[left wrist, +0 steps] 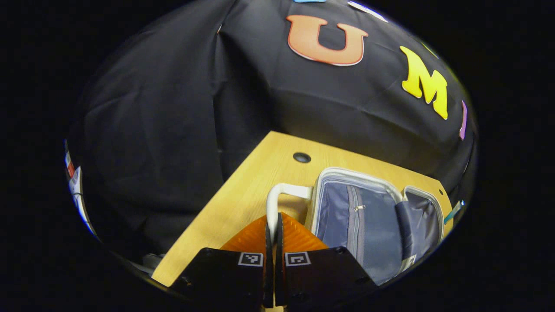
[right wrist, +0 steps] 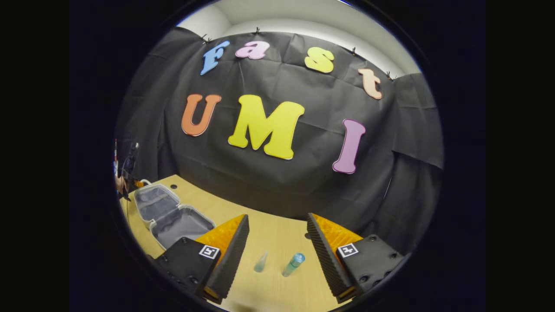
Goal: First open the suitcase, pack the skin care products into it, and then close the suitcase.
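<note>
The small suitcase (left wrist: 347, 173) lies open flat on the wooden table (left wrist: 243, 190), showing its grey-blue zipped lining. My left gripper (left wrist: 274, 222) is shut on the suitcase's white handle (left wrist: 286, 189), which runs between its fingers. In the right gripper view the open suitcase (right wrist: 182, 225) sits at the far left, with the left gripper (right wrist: 129, 162) and a hand at its far end. My right gripper (right wrist: 277, 242) stands open above the table. Two skin care bottles lie ahead between its fingers: a small clear one (right wrist: 260, 262) and a blue-green one (right wrist: 293, 264).
The table (right wrist: 277, 229) ends at the black cloth wall behind. A round cable hole (left wrist: 301, 157) lies in the tabletop just beyond the suitcase handle. The table's left edge drops off close to my left gripper.
</note>
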### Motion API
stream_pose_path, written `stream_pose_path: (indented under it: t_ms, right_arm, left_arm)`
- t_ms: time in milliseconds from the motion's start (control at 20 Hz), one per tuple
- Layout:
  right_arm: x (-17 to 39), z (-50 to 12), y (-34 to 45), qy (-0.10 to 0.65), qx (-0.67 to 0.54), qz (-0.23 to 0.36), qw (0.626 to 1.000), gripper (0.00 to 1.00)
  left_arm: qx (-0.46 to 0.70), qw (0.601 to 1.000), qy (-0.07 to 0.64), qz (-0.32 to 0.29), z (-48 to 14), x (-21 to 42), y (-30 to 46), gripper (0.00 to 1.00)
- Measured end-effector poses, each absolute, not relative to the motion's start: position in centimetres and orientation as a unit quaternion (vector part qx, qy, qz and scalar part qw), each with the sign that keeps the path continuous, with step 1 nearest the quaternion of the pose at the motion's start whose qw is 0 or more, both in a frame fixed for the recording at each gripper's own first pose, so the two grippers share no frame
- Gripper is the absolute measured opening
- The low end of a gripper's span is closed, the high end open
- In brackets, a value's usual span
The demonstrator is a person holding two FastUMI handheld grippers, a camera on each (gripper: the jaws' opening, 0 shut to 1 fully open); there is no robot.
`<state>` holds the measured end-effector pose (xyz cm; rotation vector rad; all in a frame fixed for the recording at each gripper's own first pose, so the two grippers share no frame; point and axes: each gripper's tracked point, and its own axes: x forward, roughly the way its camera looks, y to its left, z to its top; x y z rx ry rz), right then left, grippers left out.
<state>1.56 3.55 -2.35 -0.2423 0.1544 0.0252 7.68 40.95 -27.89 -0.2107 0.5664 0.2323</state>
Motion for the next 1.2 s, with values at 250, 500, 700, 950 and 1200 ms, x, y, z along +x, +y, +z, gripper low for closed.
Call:
stream_pose_path:
  t_ms: [250, 500, 700, 950, 1200]
  right_arm:
    - [2.1, -2.9, 4.5, 0.085, -0.116, 0.021, 0.989, 0.79]
    - [2.4, -3.5, 3.6, 0.092, -0.091, 0.027, 0.991, 0.79]
    - [2.2, -3.9, 0.8, 0.085, -0.07, 0.013, 0.994, 0.8]
    - [1.5, -5.5, -3.4, 0.089, -0.06, 0.002, 0.994, 0.8]
    - [0.6, -7.6, -7.3, 0.103, -0.035, -0.006, 0.994, 0.8]
  left_arm:
    - [-0.104, 0.946, 0.289, 0.107, -28.4, 7.4, 40.9, 0.16]
    - [-0.081, 0.949, 0.282, 0.115, -23.9, 5.4, 39.2, 0.85]
    - [-0.028, 0.967, 0.224, 0.119, -16.8, 4.7, 33.0, 0.98]
    - [-0.016, 0.984, 0.158, 0.085, -10.2, 4.3, 19.1, 0.98]
    - [-0.022, 0.988, 0.153, -0.016, -11.3, 4.7, 1.8, 0.98]
